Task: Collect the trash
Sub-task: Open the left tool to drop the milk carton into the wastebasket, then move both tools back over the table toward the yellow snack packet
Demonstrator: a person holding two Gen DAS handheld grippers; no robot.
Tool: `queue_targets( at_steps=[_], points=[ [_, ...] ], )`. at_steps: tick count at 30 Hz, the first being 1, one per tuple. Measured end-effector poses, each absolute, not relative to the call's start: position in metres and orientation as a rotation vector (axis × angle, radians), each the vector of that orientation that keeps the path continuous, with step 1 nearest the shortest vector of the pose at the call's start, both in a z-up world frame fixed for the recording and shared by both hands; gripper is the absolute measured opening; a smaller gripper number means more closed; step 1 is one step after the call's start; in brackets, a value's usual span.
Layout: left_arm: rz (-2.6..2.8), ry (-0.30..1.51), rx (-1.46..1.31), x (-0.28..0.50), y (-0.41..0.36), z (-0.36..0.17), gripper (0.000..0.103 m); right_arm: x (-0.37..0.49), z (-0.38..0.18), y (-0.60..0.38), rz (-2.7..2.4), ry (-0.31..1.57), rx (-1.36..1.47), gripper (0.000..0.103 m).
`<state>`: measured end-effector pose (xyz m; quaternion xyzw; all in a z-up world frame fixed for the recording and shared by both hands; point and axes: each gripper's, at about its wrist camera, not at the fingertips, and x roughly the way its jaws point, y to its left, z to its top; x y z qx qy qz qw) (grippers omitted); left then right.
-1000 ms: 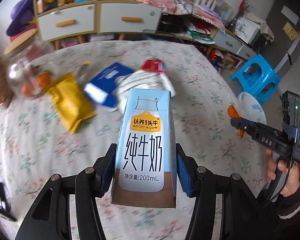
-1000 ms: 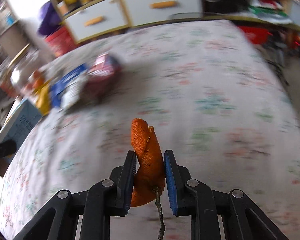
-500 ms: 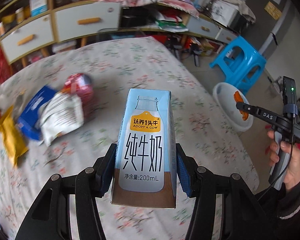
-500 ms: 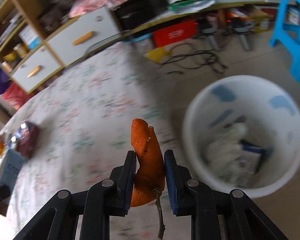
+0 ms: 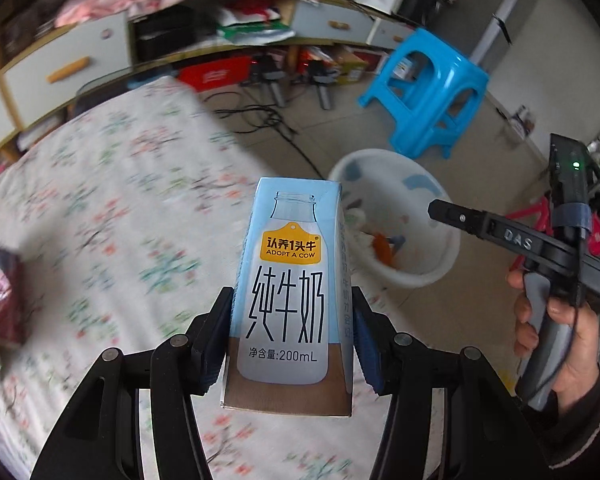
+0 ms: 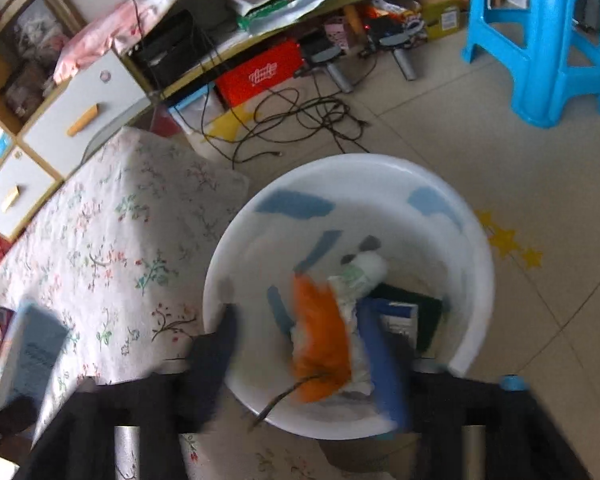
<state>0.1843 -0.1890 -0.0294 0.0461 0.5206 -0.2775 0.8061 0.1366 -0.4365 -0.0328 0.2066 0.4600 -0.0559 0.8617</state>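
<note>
Over the bin [image 6: 476,280], my right tongs [image 6: 300,360] gaped, orange peel [image 6: 320,340] falling; left tongs [image 5: 292,340] gripped milk carton [image 5: 292,288], best released dead-center next.

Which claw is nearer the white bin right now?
Right. The right claw, open, hangs directly above the white bin, with the orange peel between its fingers. The left claw grips the milk carton over the table.
</note>
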Motion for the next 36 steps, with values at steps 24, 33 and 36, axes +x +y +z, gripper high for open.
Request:
queue_targets(
  at_steps=[24, 33, 36],
  points=[
    [-0.6, 1.091, 0.127, 0.2, -0.267, -0.042, 0.083, 0.084, -0.008, -0.503, -0.269, 0.957, 0.447, 0.071],
    [-0.535, 1.057, 0.135, 0.182, -0.216, -0.03, 0.098, 0.094, -0.004, -0.483, -0.238, 0.96, 0.417, 0.074],
    [-0.497, 1.06, 0.113, 0.176, -0.189, -0.028, 0.098, 0.098, -0.002, -0.472, -0.219, 0.963, 0.399, 0.075]
  ],
)
